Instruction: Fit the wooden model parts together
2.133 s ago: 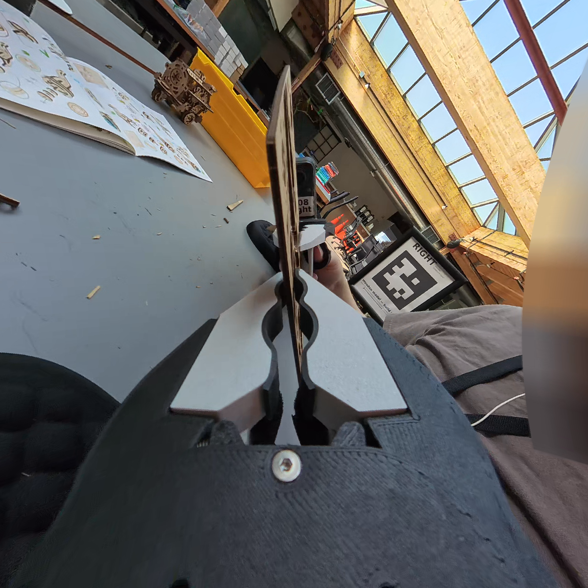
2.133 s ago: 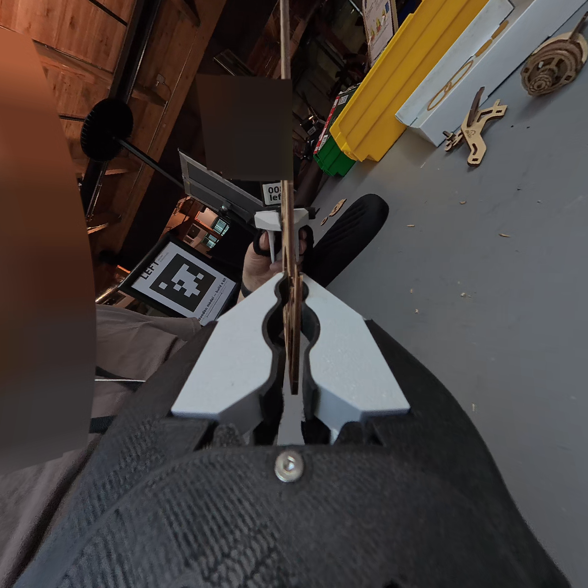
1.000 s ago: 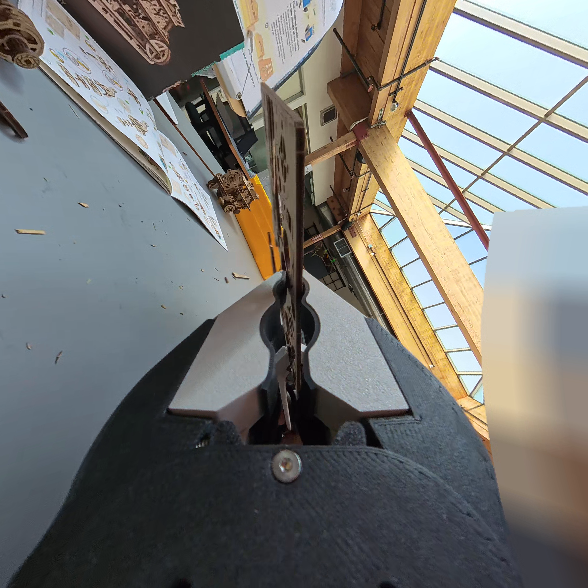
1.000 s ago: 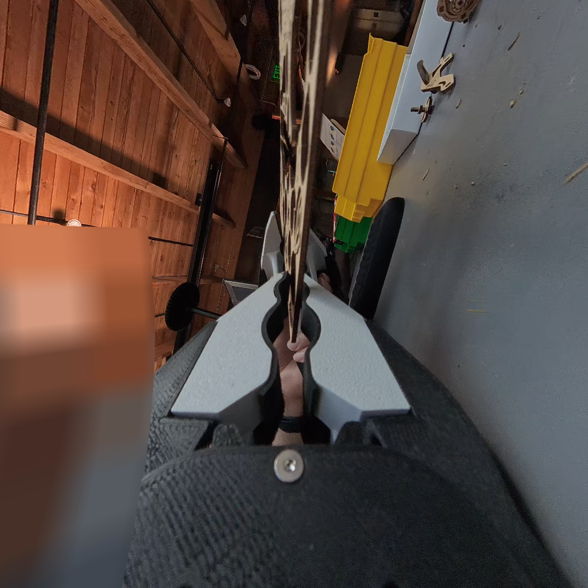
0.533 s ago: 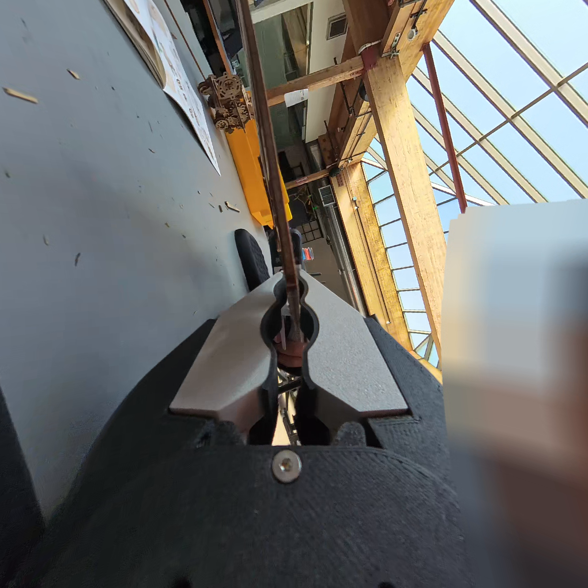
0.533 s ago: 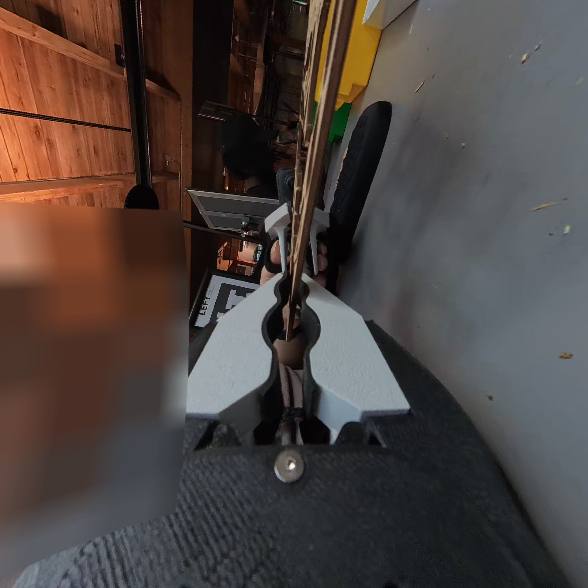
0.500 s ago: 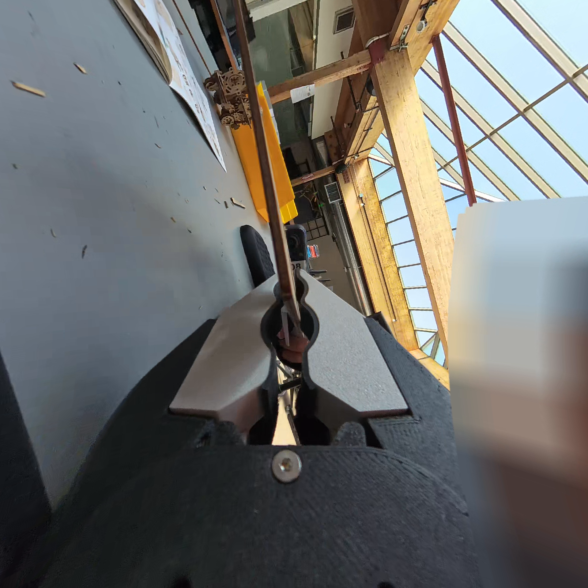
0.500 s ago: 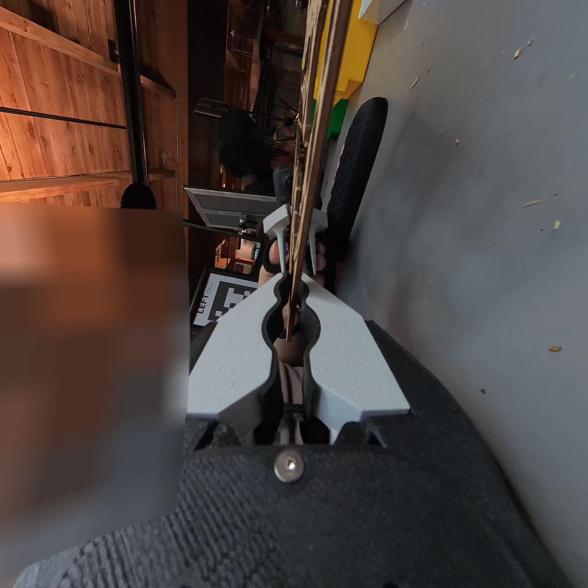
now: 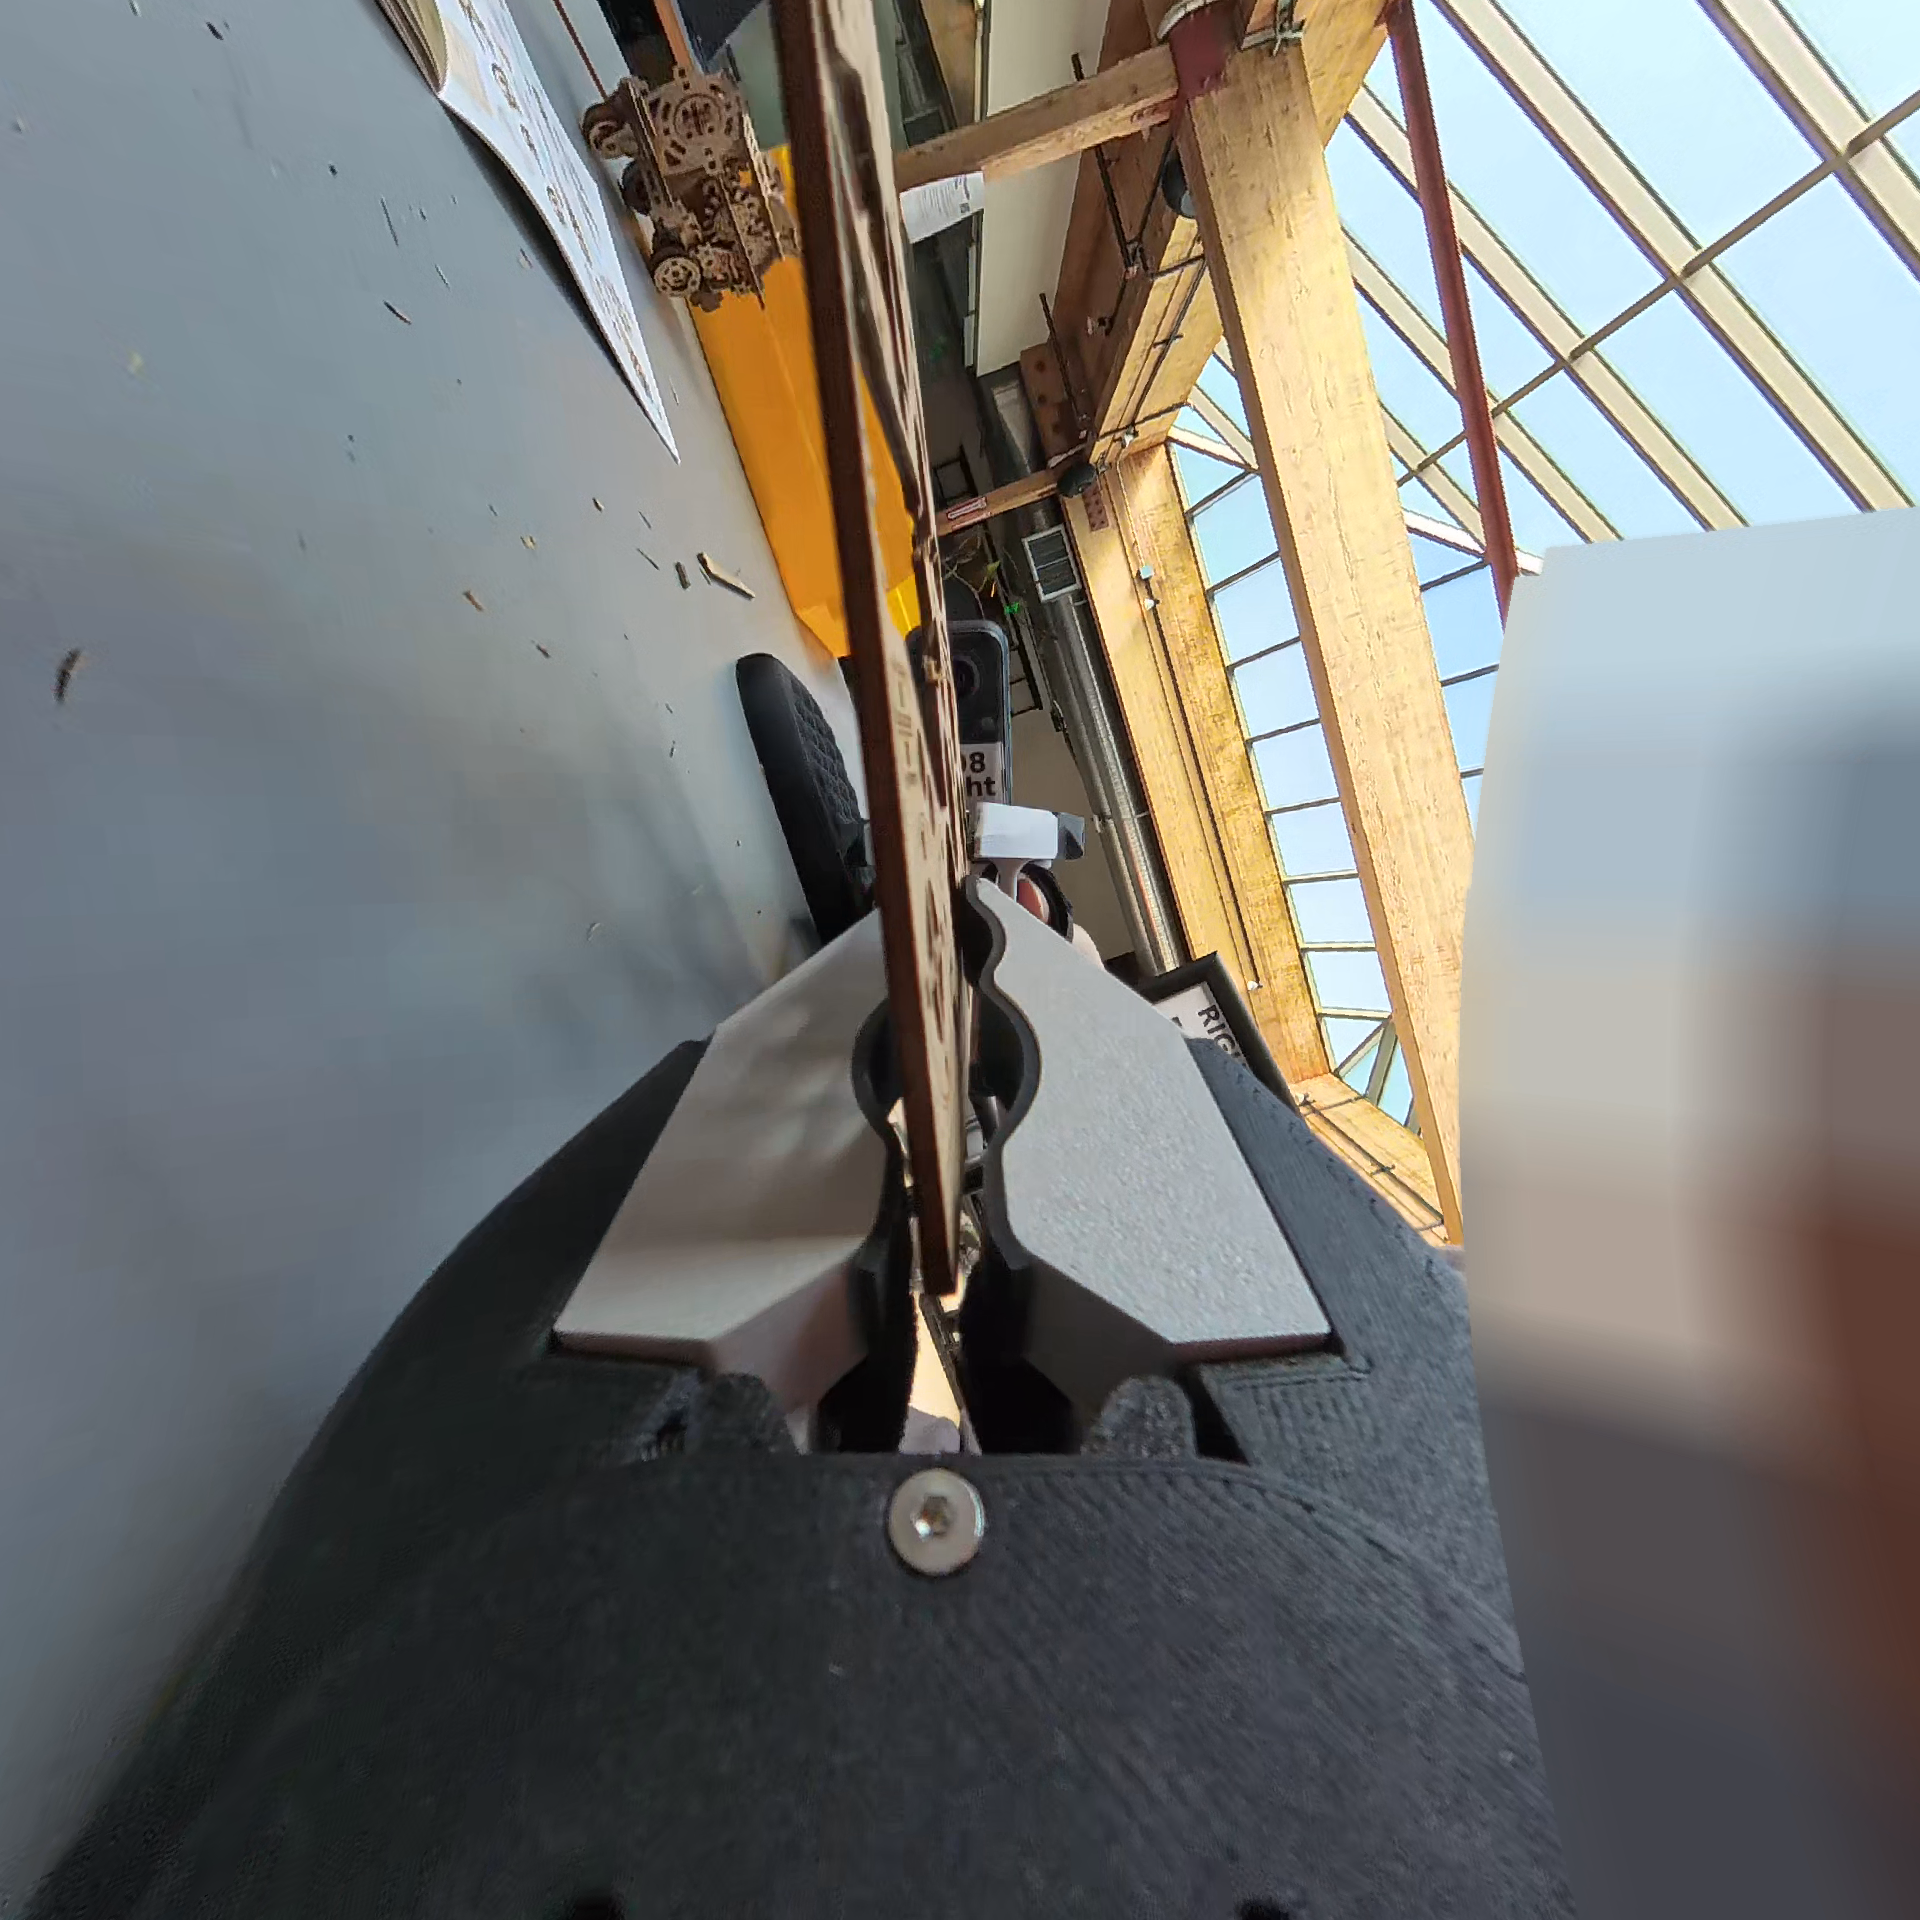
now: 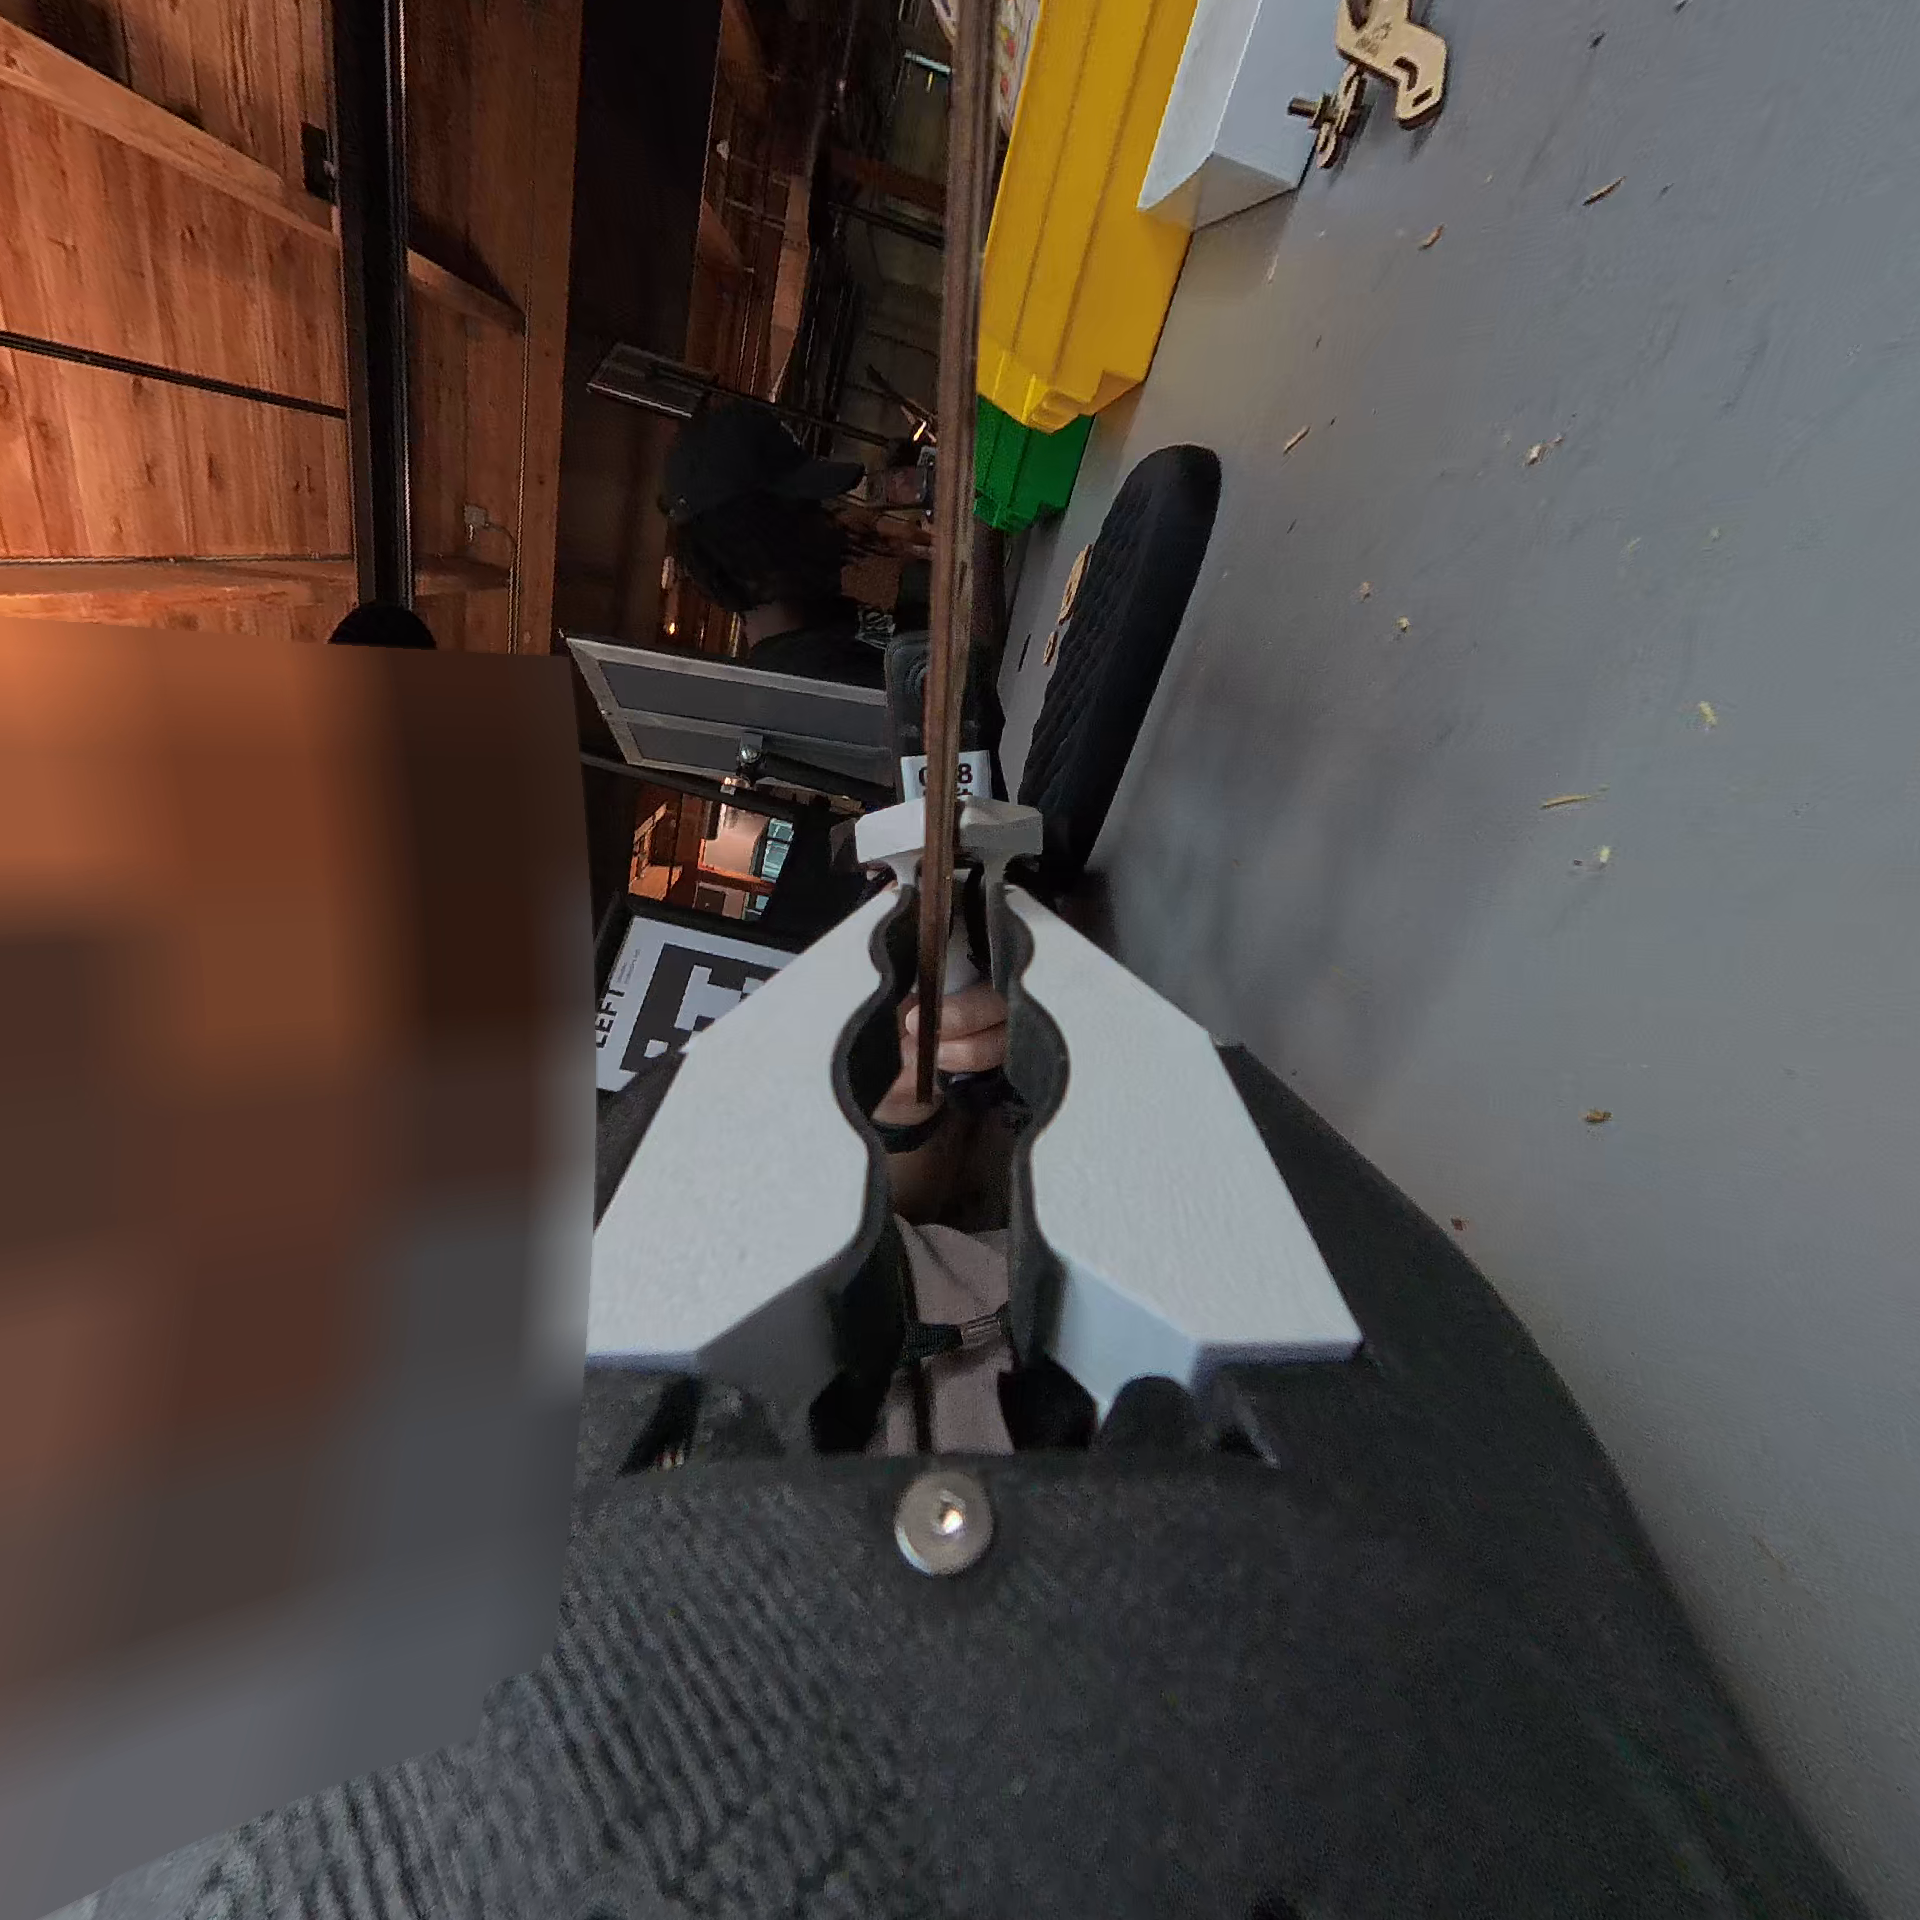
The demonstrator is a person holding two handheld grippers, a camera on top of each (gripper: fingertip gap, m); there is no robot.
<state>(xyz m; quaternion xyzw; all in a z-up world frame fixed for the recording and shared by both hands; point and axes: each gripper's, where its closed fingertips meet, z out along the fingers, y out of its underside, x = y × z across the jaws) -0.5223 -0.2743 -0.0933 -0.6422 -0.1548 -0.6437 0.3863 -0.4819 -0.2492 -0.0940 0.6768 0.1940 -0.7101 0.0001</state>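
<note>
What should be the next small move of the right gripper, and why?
Probably close the right gripper on the wooden sheet. Its jaws stand apart with the sheet's edge loose between them, so only the left gripper clamps the sheet, which is held in the air.

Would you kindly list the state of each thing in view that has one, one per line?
Left gripper: shut on the wooden sheet.
Right gripper: open, fingers apart around the sheet's edge.
Wooden sheet: held edge-on, off the table.
Booklet: lying open.
Wooden model: assembled, standing on the table.
</note>
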